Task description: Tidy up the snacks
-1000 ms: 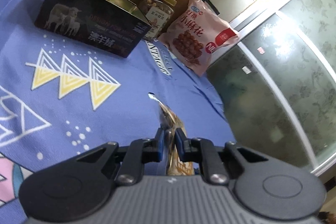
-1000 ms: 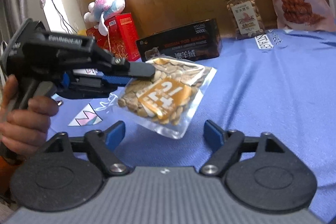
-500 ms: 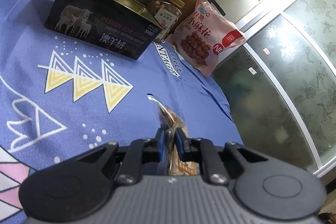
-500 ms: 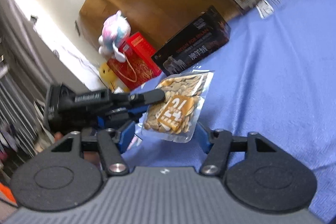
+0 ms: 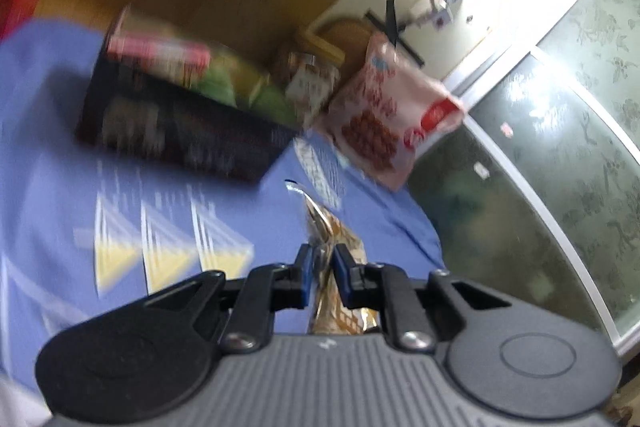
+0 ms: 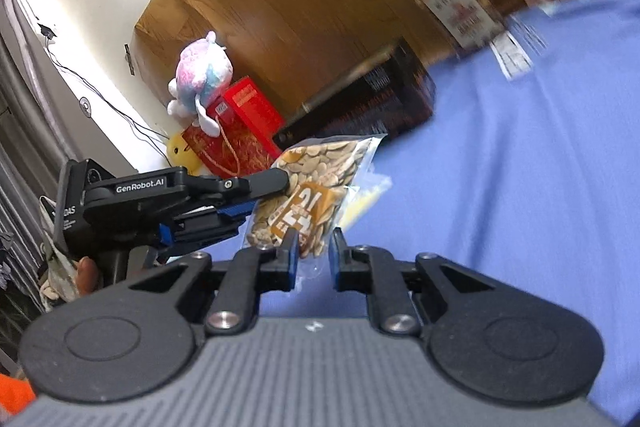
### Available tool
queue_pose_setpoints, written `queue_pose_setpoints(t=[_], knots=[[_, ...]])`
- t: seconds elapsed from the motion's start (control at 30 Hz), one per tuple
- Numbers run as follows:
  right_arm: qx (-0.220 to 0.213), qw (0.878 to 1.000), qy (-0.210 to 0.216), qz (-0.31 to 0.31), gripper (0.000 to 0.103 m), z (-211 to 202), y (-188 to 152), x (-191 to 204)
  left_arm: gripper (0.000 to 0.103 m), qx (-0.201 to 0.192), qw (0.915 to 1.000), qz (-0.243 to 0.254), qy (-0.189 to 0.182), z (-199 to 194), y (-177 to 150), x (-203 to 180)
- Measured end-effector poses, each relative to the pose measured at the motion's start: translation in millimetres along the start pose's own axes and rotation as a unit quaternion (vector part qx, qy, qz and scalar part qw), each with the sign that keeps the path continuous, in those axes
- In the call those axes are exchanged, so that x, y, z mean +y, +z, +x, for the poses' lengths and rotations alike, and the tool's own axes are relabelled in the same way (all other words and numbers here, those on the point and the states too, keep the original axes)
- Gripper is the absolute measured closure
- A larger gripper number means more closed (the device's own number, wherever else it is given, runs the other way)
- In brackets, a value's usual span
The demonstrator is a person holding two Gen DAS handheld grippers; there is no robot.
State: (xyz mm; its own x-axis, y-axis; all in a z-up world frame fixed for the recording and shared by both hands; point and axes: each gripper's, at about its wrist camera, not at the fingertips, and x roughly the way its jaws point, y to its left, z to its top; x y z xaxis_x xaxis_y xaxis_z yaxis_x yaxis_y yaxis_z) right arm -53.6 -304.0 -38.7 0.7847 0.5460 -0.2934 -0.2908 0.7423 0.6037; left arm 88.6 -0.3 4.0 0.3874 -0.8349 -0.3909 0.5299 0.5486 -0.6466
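We have the left gripper point(image 5: 320, 267) clenched on one edge of the clear seed packet point(image 6: 310, 187), holding it above the blue cloth point(image 6: 520, 167). Our right gripper point(image 6: 314, 251) has just been closing, its jaws now around the packet's near corner. Ahead of both sit the dark box point(image 5: 180, 131), jar point(image 6: 456, 3) and pink snack bag point(image 5: 388, 115).

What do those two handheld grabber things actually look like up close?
Both are matt black plastic. The right gripper has a ribbed grey top, round black discs at each side, silver screws on its linkage arms and blue-padded fingers. The left gripper, seen from the side, has white "GenRobot.AI" lettering, blue trim and a pistol-style handle.
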Motion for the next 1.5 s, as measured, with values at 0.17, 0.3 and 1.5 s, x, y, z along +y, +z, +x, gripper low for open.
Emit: queue_pose_setpoints(t=[0.17, 0.3, 1.5], knots=[[-0.013, 0.999, -0.002, -0.038, 0.085, 46.2, 49.8, 4.1, 0.09, -0.04, 0.9987, 0.013, 0.03, 11.2, 59.7, 5.6], [-0.016, 0.997, -0.018, -0.07, 0.085, 93.7, 91.6, -0.1, 0.089, -0.061, 0.9962, 0.013, 0.062, 36.8, 108.1, 23.1], [-0.062, 0.973, -0.204, -0.086, 0.043, 25.1, -5.7, 28.3, 0.03, -0.073, 0.946, 0.115, 0.294, -15.0, -35.6, -32.3]])
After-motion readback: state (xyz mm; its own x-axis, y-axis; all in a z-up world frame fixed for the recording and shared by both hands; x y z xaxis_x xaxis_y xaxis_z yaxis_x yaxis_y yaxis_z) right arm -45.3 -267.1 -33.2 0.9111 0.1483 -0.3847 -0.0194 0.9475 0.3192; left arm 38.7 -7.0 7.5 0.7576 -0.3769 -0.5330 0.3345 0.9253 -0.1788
